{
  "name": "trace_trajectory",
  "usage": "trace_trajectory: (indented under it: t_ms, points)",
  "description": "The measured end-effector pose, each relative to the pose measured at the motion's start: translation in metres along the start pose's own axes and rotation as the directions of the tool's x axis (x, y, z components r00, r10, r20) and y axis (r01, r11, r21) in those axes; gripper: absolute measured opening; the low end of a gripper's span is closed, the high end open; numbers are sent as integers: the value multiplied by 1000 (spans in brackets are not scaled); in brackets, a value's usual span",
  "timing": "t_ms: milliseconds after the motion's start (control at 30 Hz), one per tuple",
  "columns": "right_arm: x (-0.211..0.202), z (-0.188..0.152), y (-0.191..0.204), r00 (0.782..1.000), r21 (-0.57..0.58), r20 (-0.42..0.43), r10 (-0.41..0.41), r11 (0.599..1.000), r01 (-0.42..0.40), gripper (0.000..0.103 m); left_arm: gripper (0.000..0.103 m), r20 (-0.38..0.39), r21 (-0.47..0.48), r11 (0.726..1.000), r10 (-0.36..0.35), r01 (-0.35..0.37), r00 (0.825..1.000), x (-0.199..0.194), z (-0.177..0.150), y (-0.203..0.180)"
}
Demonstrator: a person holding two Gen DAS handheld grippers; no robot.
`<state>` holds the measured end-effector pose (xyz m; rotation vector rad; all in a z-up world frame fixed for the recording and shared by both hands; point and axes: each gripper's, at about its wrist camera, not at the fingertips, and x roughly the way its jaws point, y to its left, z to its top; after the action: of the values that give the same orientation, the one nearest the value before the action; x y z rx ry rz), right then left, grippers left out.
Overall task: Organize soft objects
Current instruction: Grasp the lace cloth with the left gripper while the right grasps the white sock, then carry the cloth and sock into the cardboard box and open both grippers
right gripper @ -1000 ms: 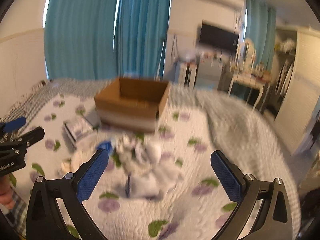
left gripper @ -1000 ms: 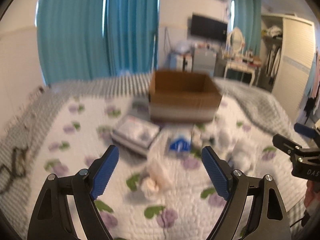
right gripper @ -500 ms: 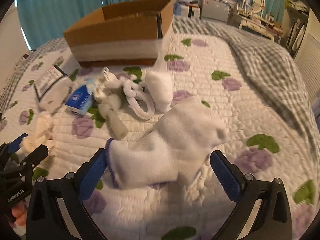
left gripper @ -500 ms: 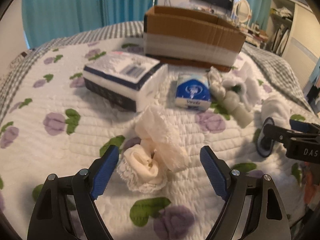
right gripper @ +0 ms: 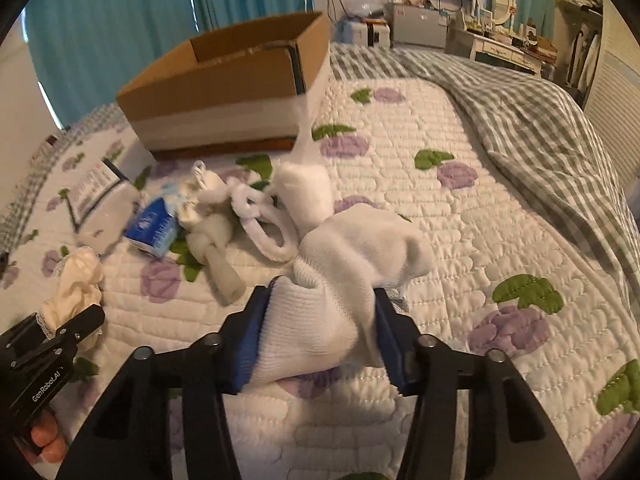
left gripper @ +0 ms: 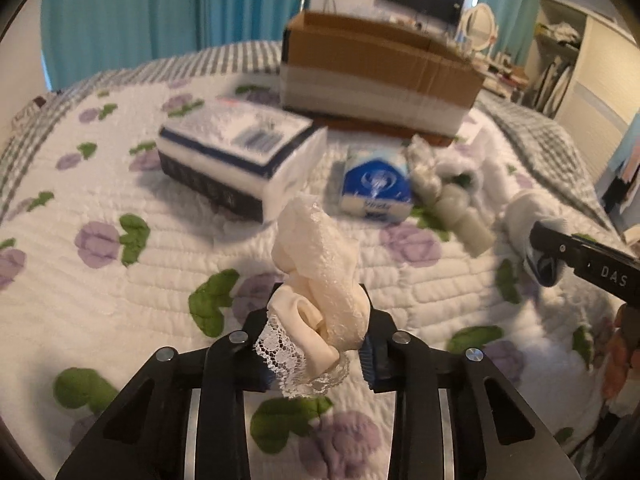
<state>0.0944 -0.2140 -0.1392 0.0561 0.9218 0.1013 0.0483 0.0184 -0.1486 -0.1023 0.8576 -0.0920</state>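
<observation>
My left gripper [left gripper: 316,344] is shut on a cream lace-trimmed sock [left gripper: 320,276], which stands up between the blue pads just above the quilt. My right gripper [right gripper: 320,336] is shut on a white sock [right gripper: 352,272] with a purple-edged cuff. The cream sock also shows in the right wrist view [right gripper: 76,280], held by the left gripper at the lower left. An open cardboard box [left gripper: 376,76] stands at the far side of the bed and also shows in the right wrist view [right gripper: 228,88].
On the floral quilt [left gripper: 80,280] lie a large tissue pack [left gripper: 236,156], a small blue tissue packet [left gripper: 376,188], a knotted pale sock [right gripper: 216,240] and more white socks [right gripper: 304,192]. A grey checked blanket [right gripper: 540,136] covers the right side.
Both grippers have gone down to the quilt and shut: the left on the cream lace sock, the right on the white sock. Both were open half a second ago.
</observation>
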Motion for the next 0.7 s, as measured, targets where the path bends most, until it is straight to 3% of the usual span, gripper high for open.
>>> trace_trajectory:
  t_ms: [200, 433, 700]
  points:
    - [-40, -4, 7, 997, -41, 76, 17, 999, -14, 29, 29, 86, 37, 999, -25, 22, 996, -42, 12, -13]
    - [-83, 4, 10, 985, -54, 164, 62, 997, -54, 23, 29, 152, 82, 996, -58, 46, 987, -69, 33, -26]
    - [-132, 74, 34, 940, -150, 312, 136, 984, -92, 22, 29, 218, 112, 990, -103, 80, 971, -87, 100, -40]
